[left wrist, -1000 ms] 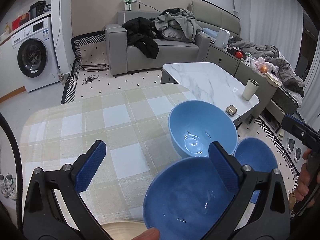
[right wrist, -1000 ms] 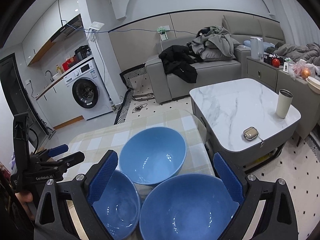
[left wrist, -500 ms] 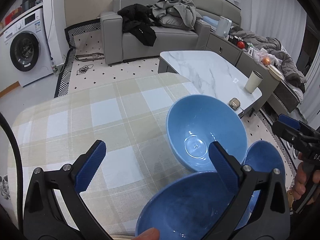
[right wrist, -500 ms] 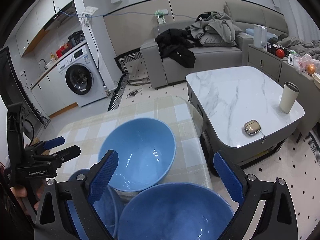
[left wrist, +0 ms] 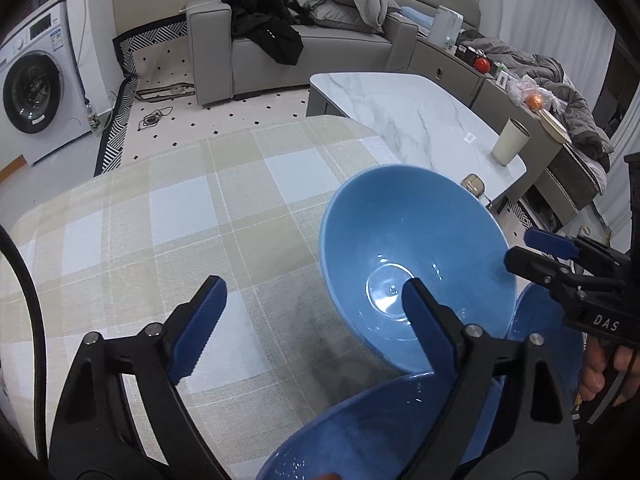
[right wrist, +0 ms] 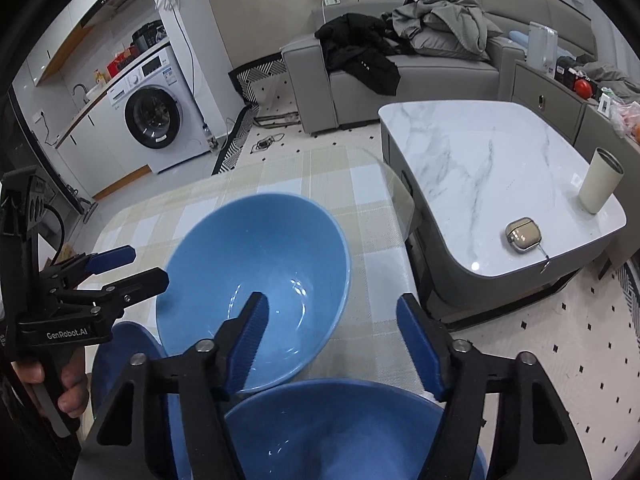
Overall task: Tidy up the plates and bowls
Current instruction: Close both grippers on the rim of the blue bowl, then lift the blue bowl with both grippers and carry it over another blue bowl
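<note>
The big light-blue bowl [right wrist: 256, 276] is sitting near the table's [left wrist: 160, 216] right edge, two darker blue bowls [right wrist: 340, 432] crowding beside it. The left gripper [left wrist: 312, 316] and right gripper [right wrist: 332, 344] are hanging spread wide, holding nothing.

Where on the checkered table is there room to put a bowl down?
The tablecloth is bare on the washing machine side, left of the light blue bowl, and along its far edge toward the sofa. The corner near the marble table is crowded: three blue bowls bunch there, with both claws close.
</note>
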Demonstrator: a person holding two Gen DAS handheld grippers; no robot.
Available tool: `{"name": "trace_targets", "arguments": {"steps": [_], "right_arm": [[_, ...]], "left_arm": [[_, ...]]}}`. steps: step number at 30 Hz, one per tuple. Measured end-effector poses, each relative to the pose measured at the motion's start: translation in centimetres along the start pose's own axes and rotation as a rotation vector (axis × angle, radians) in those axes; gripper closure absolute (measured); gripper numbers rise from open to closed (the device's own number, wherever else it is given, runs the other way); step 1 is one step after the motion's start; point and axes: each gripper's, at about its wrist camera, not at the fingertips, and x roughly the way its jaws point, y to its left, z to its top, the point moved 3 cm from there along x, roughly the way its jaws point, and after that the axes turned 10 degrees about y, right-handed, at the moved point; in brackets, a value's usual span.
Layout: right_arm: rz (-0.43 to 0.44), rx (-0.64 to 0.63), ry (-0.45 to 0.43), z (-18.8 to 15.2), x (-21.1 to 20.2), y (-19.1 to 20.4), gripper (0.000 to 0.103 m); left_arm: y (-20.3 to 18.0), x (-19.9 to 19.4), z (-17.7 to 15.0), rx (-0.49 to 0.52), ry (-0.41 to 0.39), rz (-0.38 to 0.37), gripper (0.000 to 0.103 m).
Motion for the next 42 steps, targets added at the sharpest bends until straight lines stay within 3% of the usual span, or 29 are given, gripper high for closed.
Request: {"name": "trace_targets", "arguments": {"steps": [8, 13, 21, 42], "right_arm": [[0.022, -0.020, 0.052, 0.0, 2.2, 0.7, 0.044], [0.017, -0.033, 0.064, -0.1, 2.8, 0.9, 0.055], [-0.014, -0.037, 0.069, -0.3, 3.3, 0.9, 0.078], [-0.034, -0.056, -0.021, -0.1, 0.7, 1.4, 0.080]], "left_arm": [[-1.0, 1.9, -0.4, 0.047, 0.040, 0.032, 0.043], [-1.7, 2.4, -0.6, 0.076, 0.058, 0.060, 0.055], [-2.9, 2.7, -0.7, 0.119, 0.075, 0.033, 0.080], [-3.9, -0.9, -0.5, 0.133, -0.037, 0.073, 0.080]]}}
